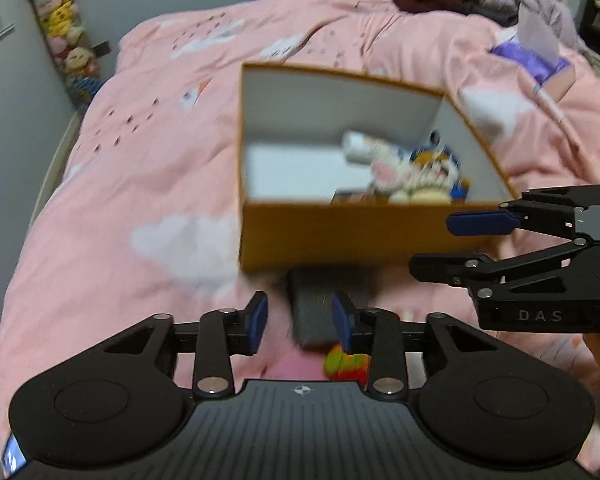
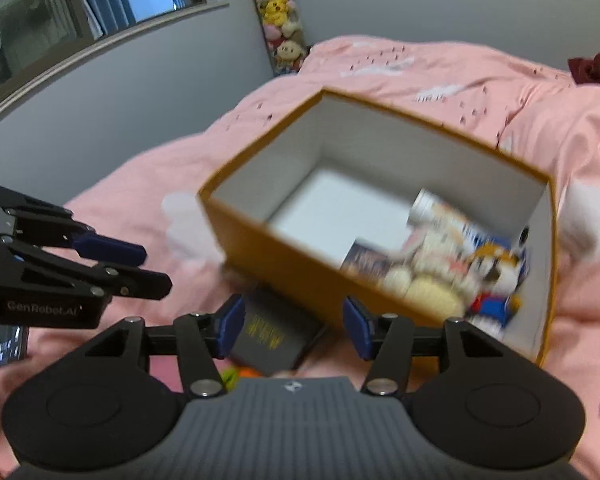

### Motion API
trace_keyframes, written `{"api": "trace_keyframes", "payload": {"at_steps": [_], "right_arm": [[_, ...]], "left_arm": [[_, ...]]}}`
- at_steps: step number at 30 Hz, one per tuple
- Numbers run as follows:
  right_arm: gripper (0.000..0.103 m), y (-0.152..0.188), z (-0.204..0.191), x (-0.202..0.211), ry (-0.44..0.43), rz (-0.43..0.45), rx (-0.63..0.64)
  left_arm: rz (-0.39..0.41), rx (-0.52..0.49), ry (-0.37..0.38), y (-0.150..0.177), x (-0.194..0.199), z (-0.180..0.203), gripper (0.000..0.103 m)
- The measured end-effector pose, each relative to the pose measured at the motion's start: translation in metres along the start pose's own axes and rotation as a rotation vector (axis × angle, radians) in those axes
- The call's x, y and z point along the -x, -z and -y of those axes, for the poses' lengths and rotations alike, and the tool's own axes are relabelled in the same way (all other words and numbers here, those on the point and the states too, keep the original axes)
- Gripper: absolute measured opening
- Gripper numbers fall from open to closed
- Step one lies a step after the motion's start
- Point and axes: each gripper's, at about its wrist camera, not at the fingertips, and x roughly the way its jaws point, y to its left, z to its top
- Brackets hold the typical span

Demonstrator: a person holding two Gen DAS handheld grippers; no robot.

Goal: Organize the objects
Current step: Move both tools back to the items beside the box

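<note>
I have both hand-held grippers empty above the pink bed (image 1: 112, 184): left hand-held gripper (image 1: 300, 322) and right hand-held gripper (image 2: 294, 326) spread, jaws apart. The open orange cardboard box (image 1: 340, 232) collects plush toys (image 2: 440, 276). A dark flat book (image 2: 274, 338) lies outside, its gold lettering readable only from the right wrist.
</note>
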Motion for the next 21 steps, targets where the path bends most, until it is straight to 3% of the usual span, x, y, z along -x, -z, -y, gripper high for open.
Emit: {"api": "trace_keyframes", "payload": {"at_steps": [4,10,18,21], "right_arm": [[0.062,0.023,-0.008,-0.006,-0.022,-0.068,-0.025],[0.070,0.044,-0.022,-0.013,0.004,-0.135,0.007],[0.070,0.055,-0.012,-0.025,0.030,-0.186,-0.012],[0.070,0.058,-0.011,-0.024,0.032,-0.187,-0.013]], "left_arm": [[-0.074,0.045,-0.001,0.026,0.000,-0.002,0.055],[-0.149,0.110,-0.115,0.056,-0.004,-0.009,0.056],[-0.212,0.338,-0.012,0.073,0.003,-0.030,0.058],[-0.220,0.385,-0.005,0.077,0.002,-0.035,0.060]]}}
